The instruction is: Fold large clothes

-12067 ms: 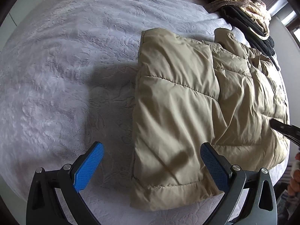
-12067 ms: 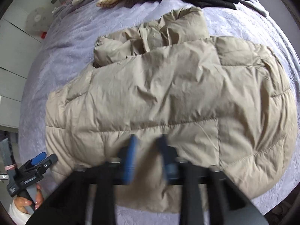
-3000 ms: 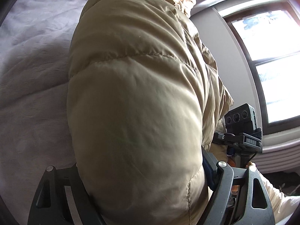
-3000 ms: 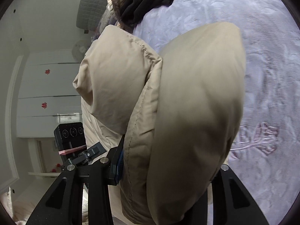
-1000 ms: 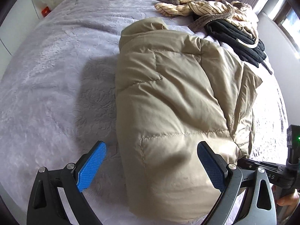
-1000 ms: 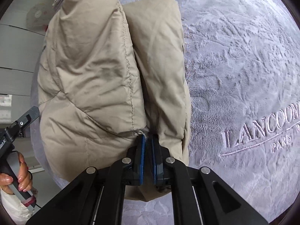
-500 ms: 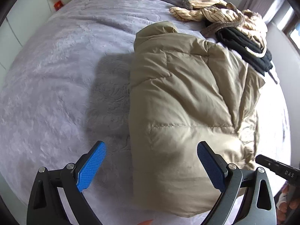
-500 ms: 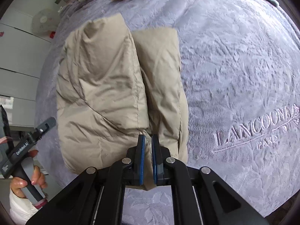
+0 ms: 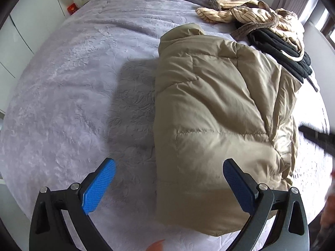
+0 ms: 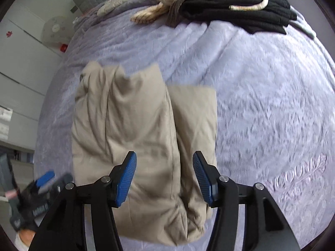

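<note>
1. The left gripper (image 9: 169, 183) stands wide open and holds nothing; its left pad hangs over the bare blanket (image 9: 83, 87), its right pad over the near end of the jacket (image 9: 209, 108).
2. The jacket lies ahead of and between the left fingers, folded into a thick block on the bed, its collar end farthest away.
3. The right gripper (image 10: 164, 176) has just been opening; its jaws stand about half apart, above the jacket (image 10: 125, 129), with no pad pressing on it. The seam between the two folded layers runs forward from between its fingers.
4. Beyond the fingers of both, a pile of striped and black clothes (image 10: 219, 6) lies unfolded at the far end of the bed.
5. Judged from this, the jacket's fold looks done and released; what is left is perhaps a tidy of its loose right edge, then the pile.
</note>
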`<state>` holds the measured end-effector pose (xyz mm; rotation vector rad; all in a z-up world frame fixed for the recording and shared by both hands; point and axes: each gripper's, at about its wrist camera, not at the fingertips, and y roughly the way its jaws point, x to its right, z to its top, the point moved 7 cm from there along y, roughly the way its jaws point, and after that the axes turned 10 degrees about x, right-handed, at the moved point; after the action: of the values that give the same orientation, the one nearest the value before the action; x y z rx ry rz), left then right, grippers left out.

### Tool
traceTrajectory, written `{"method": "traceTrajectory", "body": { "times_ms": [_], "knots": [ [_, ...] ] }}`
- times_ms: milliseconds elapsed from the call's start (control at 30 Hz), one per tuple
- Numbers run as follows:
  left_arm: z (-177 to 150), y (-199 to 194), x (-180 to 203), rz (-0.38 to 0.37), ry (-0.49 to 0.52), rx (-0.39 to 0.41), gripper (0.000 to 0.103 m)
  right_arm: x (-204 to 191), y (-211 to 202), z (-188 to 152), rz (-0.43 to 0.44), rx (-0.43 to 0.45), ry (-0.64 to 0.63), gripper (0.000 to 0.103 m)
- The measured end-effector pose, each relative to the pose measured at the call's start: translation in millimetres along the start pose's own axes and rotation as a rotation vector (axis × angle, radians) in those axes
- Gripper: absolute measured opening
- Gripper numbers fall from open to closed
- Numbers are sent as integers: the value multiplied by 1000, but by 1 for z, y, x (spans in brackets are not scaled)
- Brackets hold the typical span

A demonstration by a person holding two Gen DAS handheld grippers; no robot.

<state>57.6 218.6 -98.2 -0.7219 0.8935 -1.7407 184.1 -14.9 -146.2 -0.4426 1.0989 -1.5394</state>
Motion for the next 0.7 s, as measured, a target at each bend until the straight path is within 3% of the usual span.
{"method": "traceTrajectory", "body": {
  "times_ms": [100, 200, 333, 433, 700],
  "knots": [
    [-3, -1, -2, 21, 7, -5, 103, -5, 23, 10, -83, -14, -32, 60],
    [-5, -4, -6, 34, 0, -7, 103, 7, 62, 7, -169, -90, -70, 59],
    [-9, -8, -13, 64, 1, -8, 103, 24, 82, 9, -227, -124, -95, 62],
    [-10, -11, -18, 67, 0, -3, 103, 26, 68, 16, -194, -137, -57, 62],
    [-9, -16, -19, 38, 12, 13, 103, 21, -21, 11, -115, -83, -9, 64]
  ]
}}
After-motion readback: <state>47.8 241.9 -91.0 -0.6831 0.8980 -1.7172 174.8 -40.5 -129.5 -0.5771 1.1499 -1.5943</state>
